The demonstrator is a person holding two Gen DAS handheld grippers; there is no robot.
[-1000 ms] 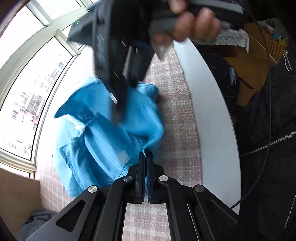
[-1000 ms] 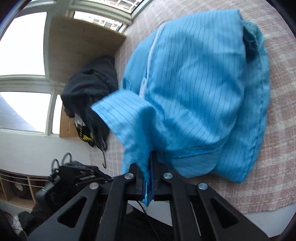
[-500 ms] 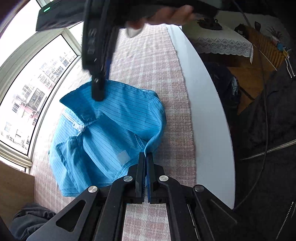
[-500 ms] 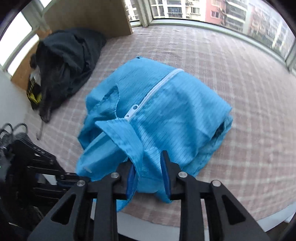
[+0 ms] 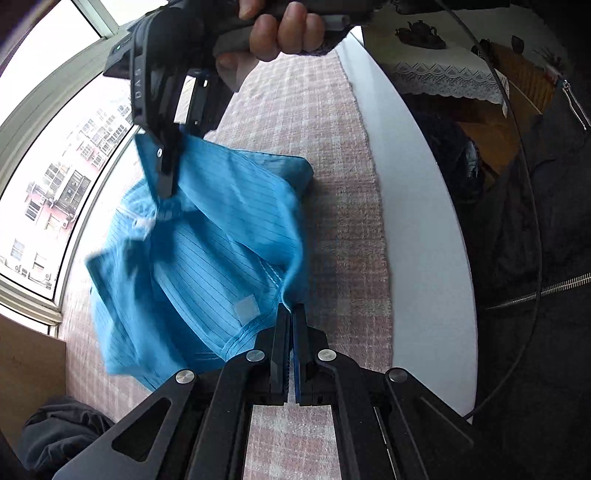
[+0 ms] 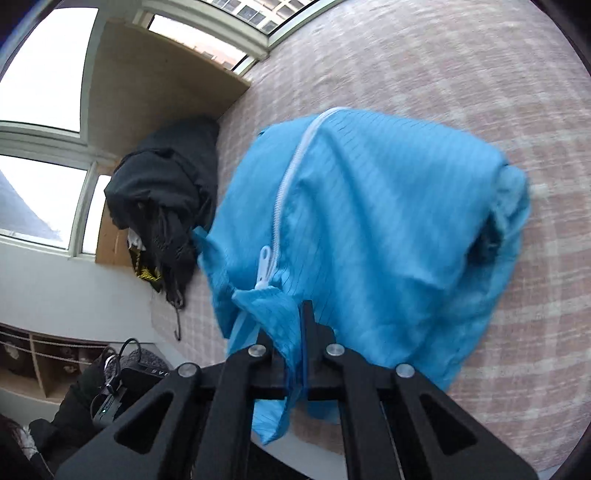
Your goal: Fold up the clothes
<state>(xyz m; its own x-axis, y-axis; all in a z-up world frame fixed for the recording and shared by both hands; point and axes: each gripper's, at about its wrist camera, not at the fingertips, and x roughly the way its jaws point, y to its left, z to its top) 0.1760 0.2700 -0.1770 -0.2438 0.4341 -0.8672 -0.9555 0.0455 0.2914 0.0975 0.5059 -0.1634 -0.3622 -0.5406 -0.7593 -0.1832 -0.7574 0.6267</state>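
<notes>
A bright blue pinstriped jacket (image 5: 229, 236) with a white zipper (image 6: 291, 173) lies bunched on the pink plaid tablecloth (image 5: 332, 147). My left gripper (image 5: 291, 314) is shut on the jacket's hem edge near the table's front. My right gripper (image 6: 301, 321) is shut on a fold of blue cloth by the collar, just below the zipper pull (image 6: 264, 266). In the left wrist view the right gripper (image 5: 166, 177) hangs over the jacket's far side with the collar pinched and raised, a hand (image 5: 280, 33) holding it.
A black garment pile (image 6: 166, 206) lies on the cloth to the left of the jacket, by a wooden board (image 6: 155, 74) and windows. The white table rim (image 5: 424, 221) curves on the right, with a person's dark jacket (image 5: 535, 295) and a cable beyond it.
Half a second ago the right gripper's fingers stood apart around the collar; now they are shut on it and the collar is raised. The left gripper kept its hold on the hem.
</notes>
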